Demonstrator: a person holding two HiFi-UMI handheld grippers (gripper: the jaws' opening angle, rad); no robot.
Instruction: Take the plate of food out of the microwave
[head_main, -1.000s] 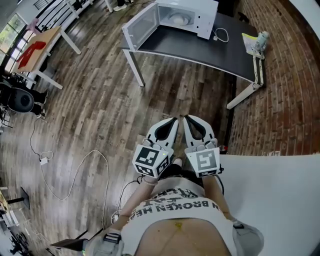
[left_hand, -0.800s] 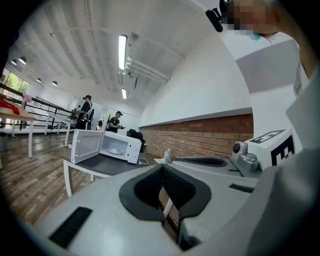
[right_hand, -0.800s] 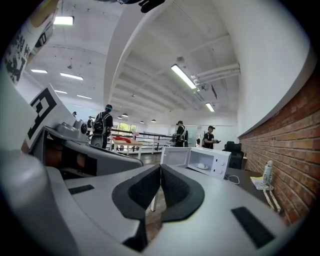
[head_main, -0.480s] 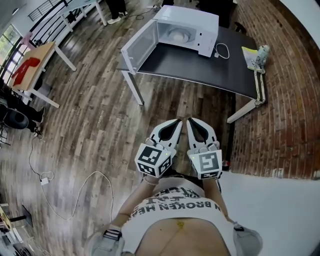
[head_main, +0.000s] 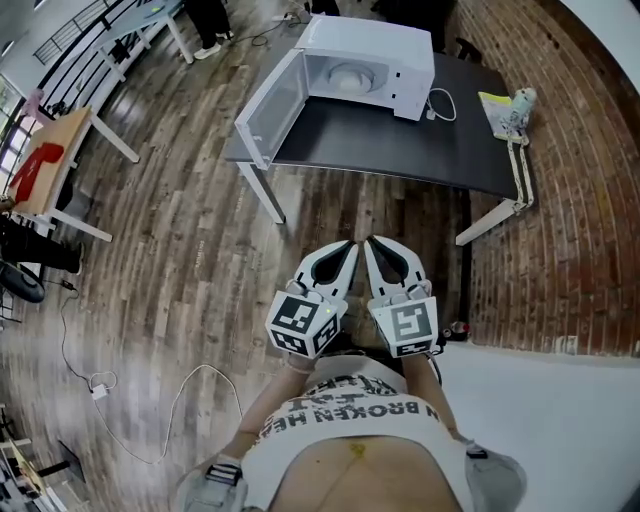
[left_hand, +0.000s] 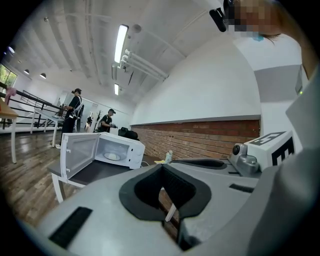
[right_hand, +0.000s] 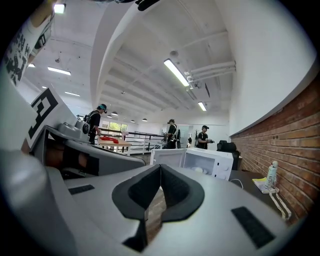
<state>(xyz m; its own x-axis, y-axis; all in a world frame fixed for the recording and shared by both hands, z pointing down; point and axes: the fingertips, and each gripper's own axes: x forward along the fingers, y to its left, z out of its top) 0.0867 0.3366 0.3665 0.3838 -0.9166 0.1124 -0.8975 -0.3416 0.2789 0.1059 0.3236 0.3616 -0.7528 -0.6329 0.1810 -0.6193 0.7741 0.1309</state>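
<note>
A white microwave (head_main: 365, 62) stands on a dark table (head_main: 400, 140) far ahead, its door (head_main: 268, 110) swung open to the left. Inside it lies a pale plate (head_main: 350, 76); the food on it is too small to make out. The microwave (left_hand: 112, 152) and the plate (left_hand: 113, 156) also show in the left gripper view, and the microwave (right_hand: 207, 162) in the right gripper view. My left gripper (head_main: 352, 245) and right gripper (head_main: 370, 240) are held side by side over the wooden floor, well short of the table. Both are shut and hold nothing.
A curled cable (head_main: 440, 103) and a bottle on a yellow sheet (head_main: 518, 105) lie on the table's right part. A brick wall (head_main: 560, 200) runs along the right. A wooden desk (head_main: 55, 160) stands at the left. A cable (head_main: 180, 400) trails on the floor. Several people stand far behind.
Both grippers and the person have come nearer to the table. The microwave sits lower in the head view. The jaws stay shut.
</note>
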